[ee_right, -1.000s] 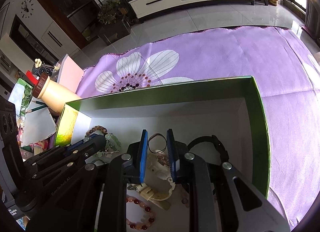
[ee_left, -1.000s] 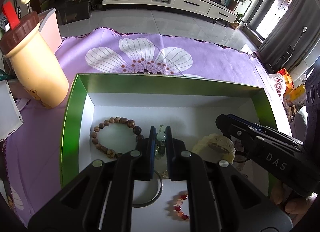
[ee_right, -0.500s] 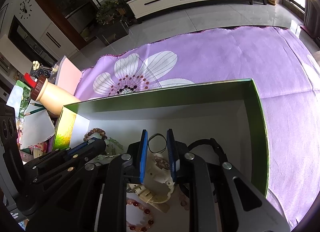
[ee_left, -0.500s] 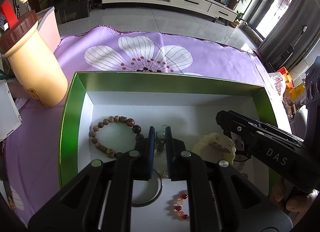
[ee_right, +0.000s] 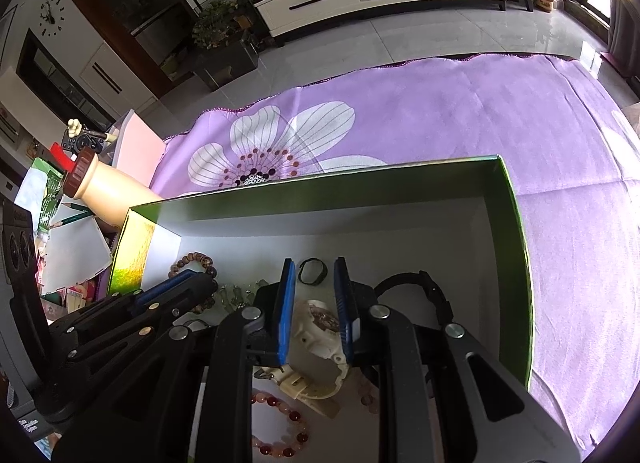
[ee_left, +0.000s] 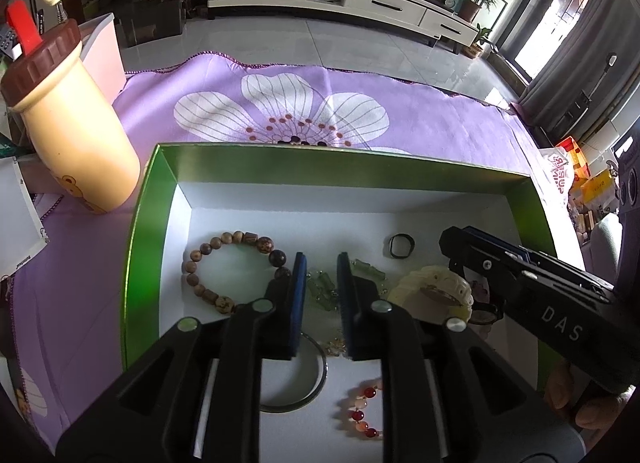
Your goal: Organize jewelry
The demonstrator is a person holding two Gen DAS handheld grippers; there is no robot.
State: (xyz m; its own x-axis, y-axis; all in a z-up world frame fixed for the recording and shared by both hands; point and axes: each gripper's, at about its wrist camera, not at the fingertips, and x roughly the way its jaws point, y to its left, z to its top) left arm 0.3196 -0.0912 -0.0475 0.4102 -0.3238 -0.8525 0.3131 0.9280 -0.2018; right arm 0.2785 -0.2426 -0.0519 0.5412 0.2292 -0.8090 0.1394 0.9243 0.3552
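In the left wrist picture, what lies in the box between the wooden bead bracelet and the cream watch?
The green stone bracelet lies there, with the left tool open around it; the left wrist view shows this.

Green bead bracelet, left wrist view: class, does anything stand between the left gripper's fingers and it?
Nothing visible does. The left gripper is open, and the green bead bracelet lies on the box floor directly between its fingers. The wooden bead bracelet lies off to one side.

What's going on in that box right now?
Left tool open over green bead strand. Right tool open above cream watch. Wooden bead bracelet close beside.
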